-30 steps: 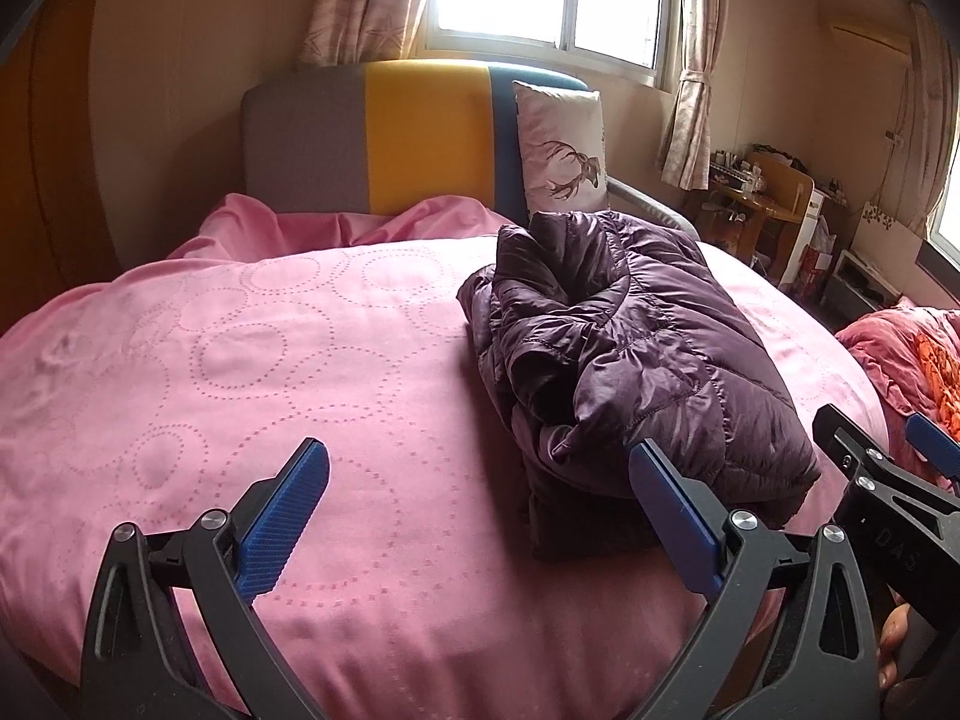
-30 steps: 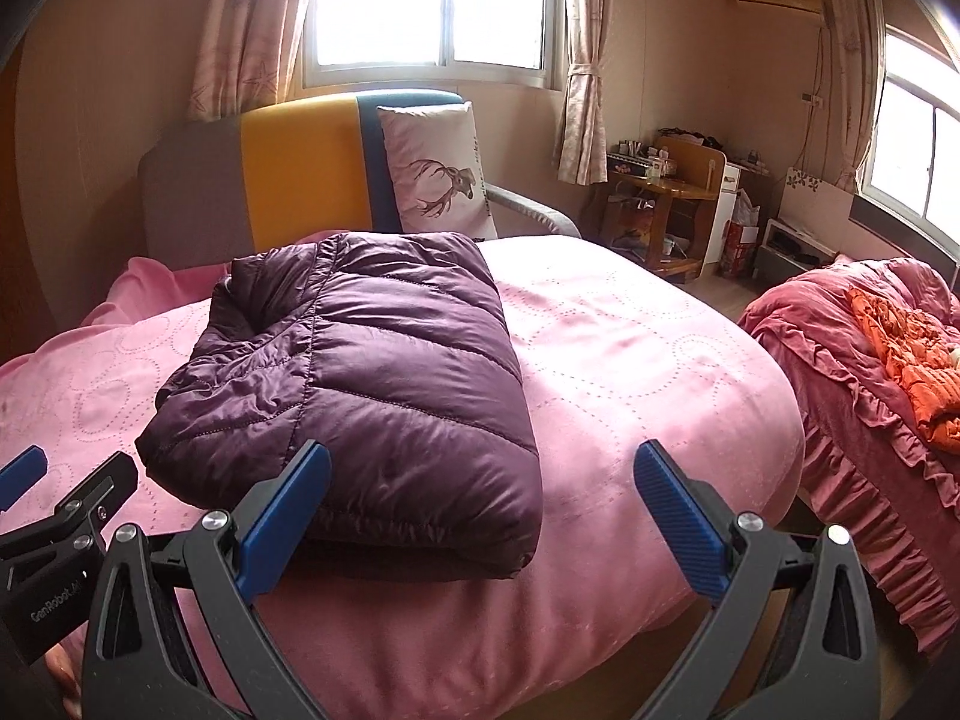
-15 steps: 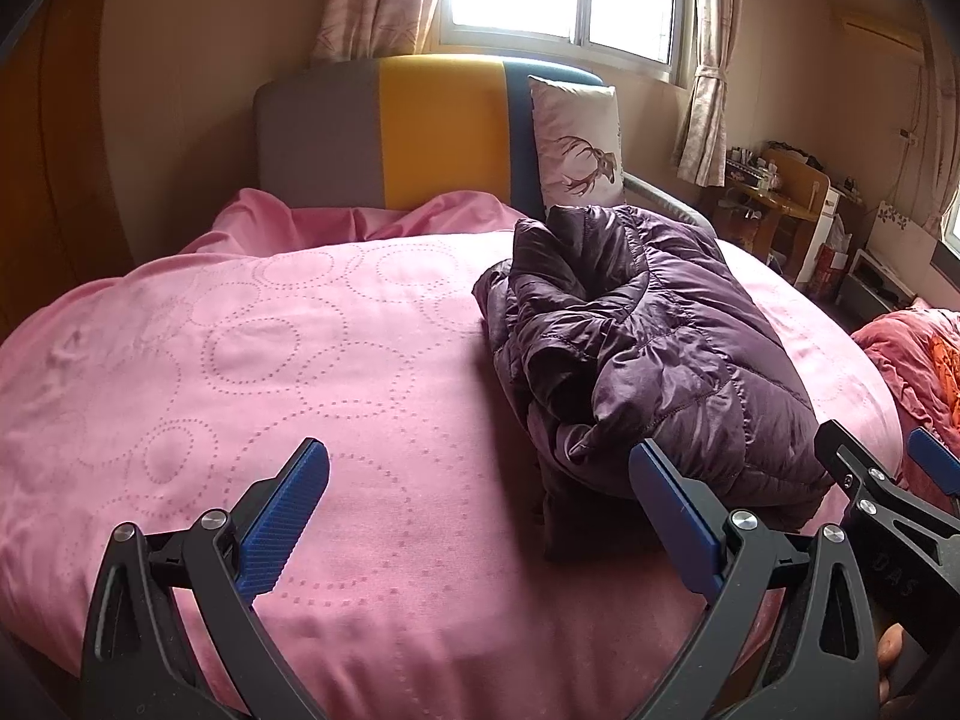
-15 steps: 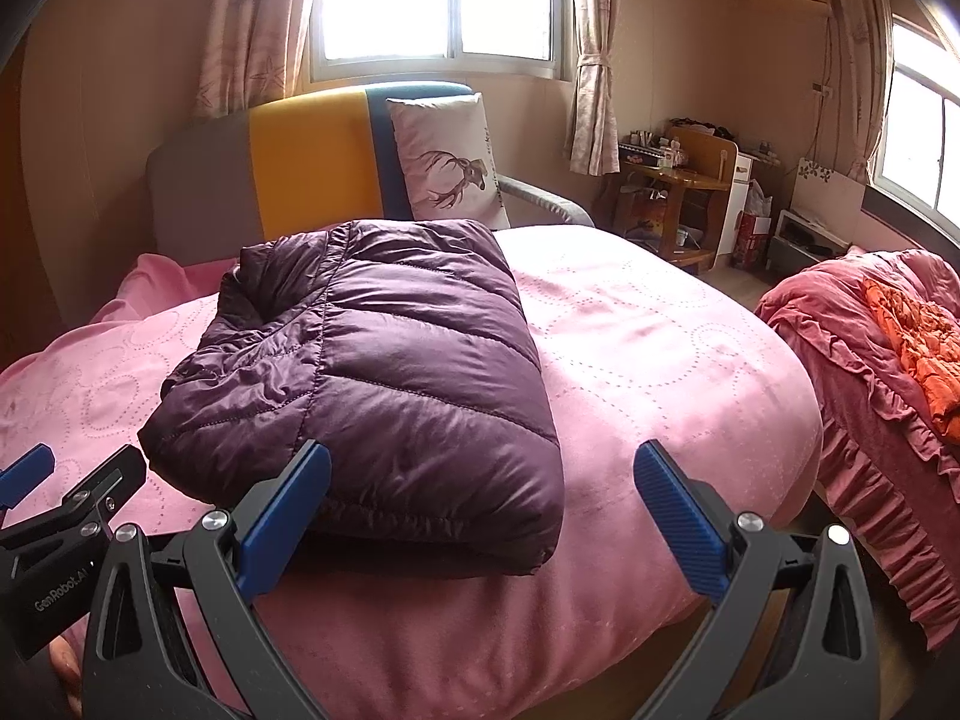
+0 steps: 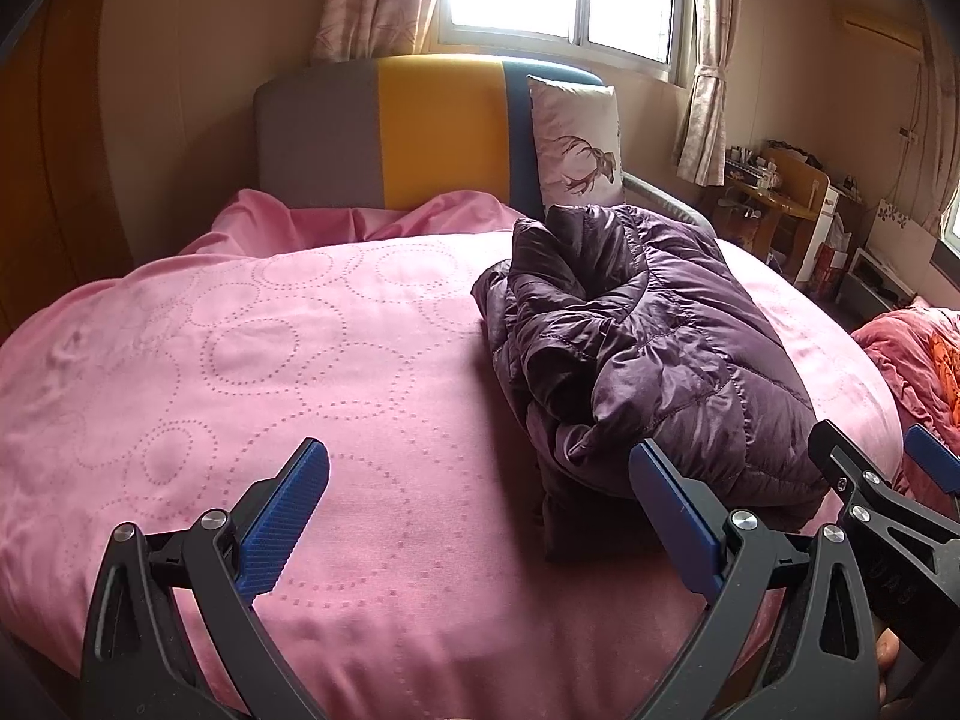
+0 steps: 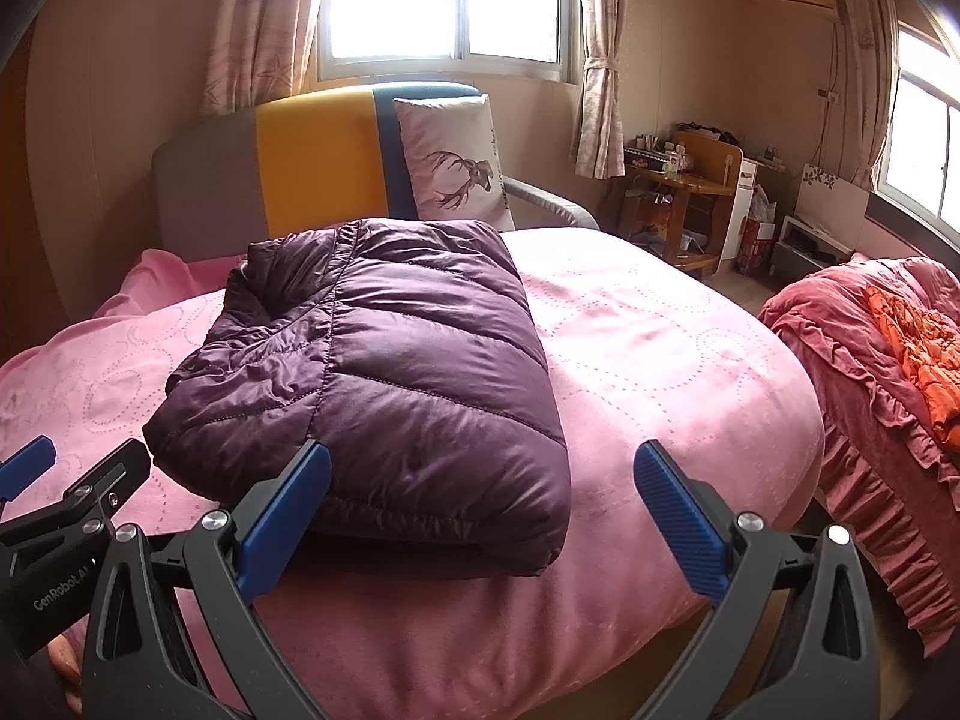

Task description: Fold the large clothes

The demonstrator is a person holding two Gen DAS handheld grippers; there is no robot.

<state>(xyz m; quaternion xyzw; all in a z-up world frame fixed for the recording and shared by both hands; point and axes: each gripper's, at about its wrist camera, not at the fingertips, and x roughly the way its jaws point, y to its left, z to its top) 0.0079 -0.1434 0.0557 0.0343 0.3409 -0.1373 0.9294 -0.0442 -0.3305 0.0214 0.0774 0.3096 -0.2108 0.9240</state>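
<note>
1. Purple down jacket (image 6: 384,372) lies folded in a thick bundle on the pink bedspread (image 5: 252,360), toward the bed's near edge (loose collar end faces the headboard (image 6: 312,168)).
2. Left gripper (image 5: 477,510): jaws spread wide, holding nothing, above the spread just left of the jacket.
3. Right gripper (image 6: 480,510): jaws apart, empty, at the jacket's near edge.
4. Deer-print pillow (image 6: 453,165) leans on the headboard.

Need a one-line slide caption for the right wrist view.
Folded purple puffer jacket lying on the pink bed, right gripper open and empty in front of it.
</note>
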